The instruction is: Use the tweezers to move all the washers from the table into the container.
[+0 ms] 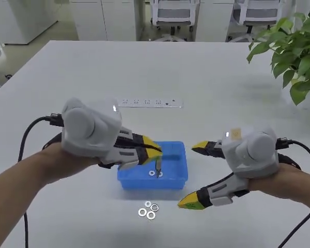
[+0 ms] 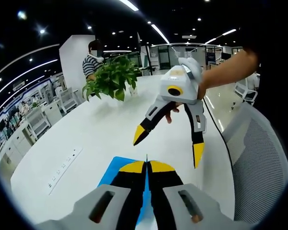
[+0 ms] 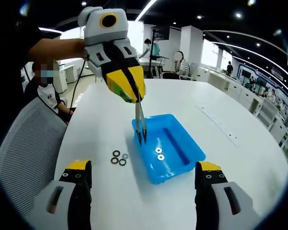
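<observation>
two washers (image 3: 159,150) in container (image 3: 180,143), left gripper (image 3: 131,97) clamping tweezers (image 3: 140,122)

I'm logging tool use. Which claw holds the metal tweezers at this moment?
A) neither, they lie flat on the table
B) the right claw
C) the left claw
C: the left claw is shut on the thin metal tweezers, whose tips point down into the blue plastic container, while the right claw stands open with nothing in it.
</observation>
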Motion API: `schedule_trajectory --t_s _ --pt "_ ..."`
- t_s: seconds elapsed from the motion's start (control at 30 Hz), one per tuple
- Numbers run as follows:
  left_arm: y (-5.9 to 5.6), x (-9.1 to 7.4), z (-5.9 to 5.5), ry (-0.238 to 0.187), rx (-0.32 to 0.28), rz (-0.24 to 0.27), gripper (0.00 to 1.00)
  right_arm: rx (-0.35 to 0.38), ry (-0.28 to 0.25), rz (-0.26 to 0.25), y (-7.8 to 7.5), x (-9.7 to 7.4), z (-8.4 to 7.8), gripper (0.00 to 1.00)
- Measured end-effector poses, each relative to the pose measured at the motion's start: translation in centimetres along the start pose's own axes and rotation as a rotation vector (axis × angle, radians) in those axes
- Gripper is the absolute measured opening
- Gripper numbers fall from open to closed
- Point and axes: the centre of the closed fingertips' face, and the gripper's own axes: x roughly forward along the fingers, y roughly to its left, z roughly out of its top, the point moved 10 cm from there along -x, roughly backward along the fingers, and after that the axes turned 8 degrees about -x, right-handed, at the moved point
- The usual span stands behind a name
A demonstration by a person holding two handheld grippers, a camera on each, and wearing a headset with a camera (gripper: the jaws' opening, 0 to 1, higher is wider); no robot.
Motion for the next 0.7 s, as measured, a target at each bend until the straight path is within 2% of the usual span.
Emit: schedule_trajectory --t_s 0.2,0.4,0.57,0.7 --pt "-0.4 -0.3 0.1 -0.003 0.003 0.002 0.06 0.013 -0.003 -0.019 0.4 -0.2 -0.2 1.00" --pt "-0.8 -0.5 0.0 -0.004 -0.001 -0.003 0.06 0.012 -0.011 -0.024 0.9 -0.3 -0.2 1.00" --pt "-1.7 -0.4 -0.3 -0.004 -0.001 -0.012 0.06 0.011 0.004 -0.011 1.7 -0.4 -0.4 1.00" --pt "-1.8 -0.3 -0.7 0.000 -0.004 -0.017 0.06 0.004 0.007 -0.004 2.1 -0.5 -0.6 1.00"
